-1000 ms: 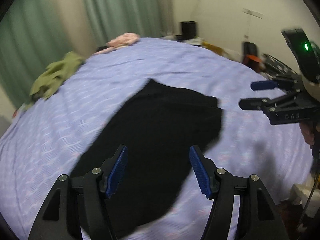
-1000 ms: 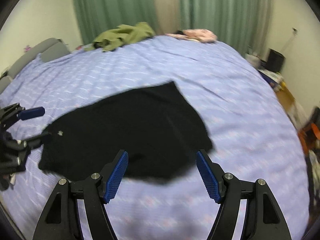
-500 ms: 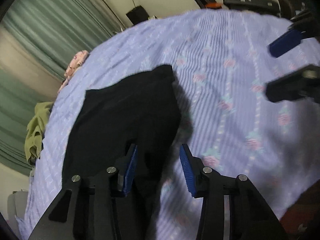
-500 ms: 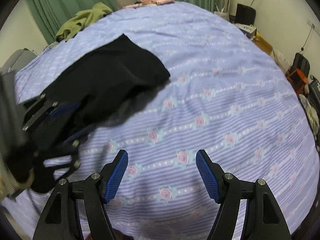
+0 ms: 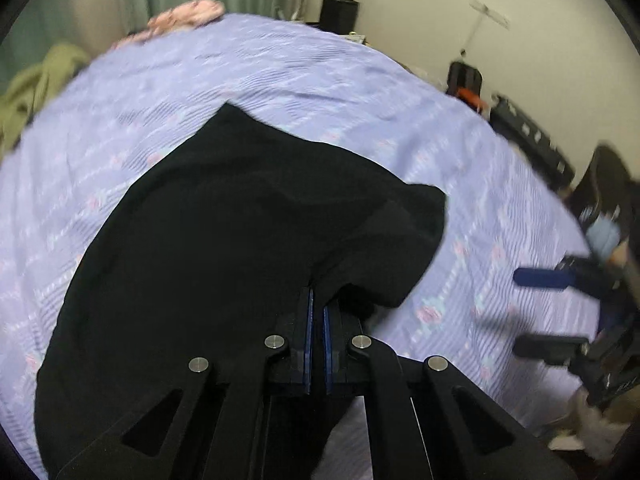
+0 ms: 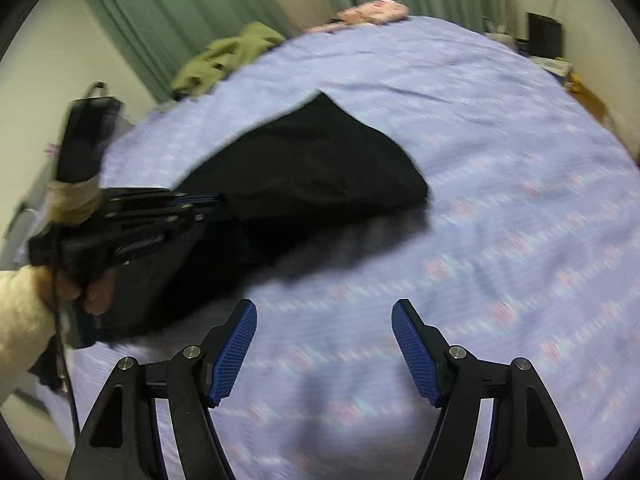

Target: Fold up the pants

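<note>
- My left claw (image 5: pixel 316 300), open one second ago, is now clamped on the near edge of the black pants (image 5: pixel 240 240).
- The pants lie in the middle of the bed (image 5: pixel 280 76); the pinched edge is raised above it, and the far part rests on the sheet.
- My right claw (image 6: pixel 324 344) stands apart and holds nothing, beside the pants.
- I judge the fold-over is starting now.
</note>
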A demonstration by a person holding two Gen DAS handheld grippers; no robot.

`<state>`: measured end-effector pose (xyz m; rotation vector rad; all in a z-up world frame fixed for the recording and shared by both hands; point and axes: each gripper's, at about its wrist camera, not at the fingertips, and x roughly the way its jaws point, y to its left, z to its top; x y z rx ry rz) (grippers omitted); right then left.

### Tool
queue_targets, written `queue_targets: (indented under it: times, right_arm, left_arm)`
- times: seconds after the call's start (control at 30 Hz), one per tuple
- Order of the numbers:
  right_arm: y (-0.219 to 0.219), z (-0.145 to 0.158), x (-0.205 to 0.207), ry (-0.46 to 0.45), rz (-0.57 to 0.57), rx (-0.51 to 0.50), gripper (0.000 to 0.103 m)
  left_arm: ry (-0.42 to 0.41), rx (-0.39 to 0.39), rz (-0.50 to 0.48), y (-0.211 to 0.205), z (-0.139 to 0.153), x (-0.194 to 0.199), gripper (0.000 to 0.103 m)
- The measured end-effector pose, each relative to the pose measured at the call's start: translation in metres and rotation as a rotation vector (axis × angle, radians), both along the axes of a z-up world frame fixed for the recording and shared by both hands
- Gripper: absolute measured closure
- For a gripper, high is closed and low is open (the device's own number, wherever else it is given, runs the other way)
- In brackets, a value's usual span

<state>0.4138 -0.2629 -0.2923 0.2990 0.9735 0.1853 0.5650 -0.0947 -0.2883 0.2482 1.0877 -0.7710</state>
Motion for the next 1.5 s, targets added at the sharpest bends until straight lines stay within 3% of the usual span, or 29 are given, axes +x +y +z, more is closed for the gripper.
queue_targets:
  times: [0.2, 0.27, 0.33, 0.5, 0.7, 0.73, 0.83, 0.9, 0.97, 1.03, 1.23, 1.33, 1.4, 1.47, 1.5]
  right_arm:
    - [0.031, -0.021, 0.048, -0.001, 0.118, 0.114, 0.034]
    - [0.039, -0.031, 0.061, 0.019, 0.142, 0.158, 0.044]
    - [0.047, -0.038, 0.072, 0.030, 0.152, 0.188, 0.046]
    - [0.063, -0.031, 0.092, -0.058, 0.231, 0.182, 0.047]
    - [0.071, -0.056, 0.140, 0.040, 0.331, 0.208, 0.048]
    - [0.073, -0.062, 0.144, 0.068, 0.340, 0.212, 0.053]
    - [0.075, -0.065, 0.139, 0.102, 0.384, 0.281, 0.096]
    - [0.071, -0.057, 0.121, 0.081, 0.374, 0.271, 0.095]
    - [0.064, -0.049, 0.101, 0.072, 0.346, 0.262, 0.096]
    - [0.055, -0.045, 0.078, 0.089, 0.298, 0.231, 0.096]
    - [0.044, -0.069, 0.037, 0.212, 0.172, 0.187, 0.096]
    - [0.041, -0.067, 0.030, 0.227, 0.119, 0.128, 0.095]
    - [0.033, -0.063, 0.026, 0.237, 0.069, 0.124, 0.085]
    - [0.018, -0.055, 0.021, 0.211, -0.005, 0.136, 0.060]
    - [0.009, -0.049, 0.019, 0.181, -0.051, 0.133, 0.059]
  left_arm:
    - [0.113, -0.009, 0.068, 0.024, -0.025, 0.035, 0.097]
    - [0.128, -0.017, 0.074, 0.027, -0.030, 0.035, 0.097]
    - [0.151, -0.026, 0.087, 0.031, -0.035, 0.038, 0.097]
    - [0.175, -0.059, 0.083, 0.033, -0.034, 0.041, 0.097]
    - [0.198, -0.118, 0.021, 0.033, -0.017, 0.030, 0.097]
    - [0.199, -0.117, 0.009, 0.032, -0.015, 0.028, 0.096]
    - [0.203, -0.120, -0.016, 0.027, -0.007, 0.019, 0.088]
    - [0.200, -0.139, -0.016, 0.027, -0.002, 0.010, 0.061]
    - [0.177, -0.143, -0.024, 0.024, 0.001, 0.000, 0.054]
    - [0.161, -0.116, -0.037, 0.018, -0.004, -0.010, 0.051]
    - [0.182, 0.090, -0.063, -0.005, -0.057, -0.032, 0.046]
    - [0.133, 0.130, -0.065, -0.008, -0.069, -0.038, 0.046]
    - [0.137, 0.121, -0.046, -0.007, -0.069, -0.036, 0.045]
    - [0.136, 0.130, -0.038, -0.007, -0.066, -0.035, 0.045]
    - [0.131, 0.136, -0.031, -0.007, -0.062, -0.034, 0.045]
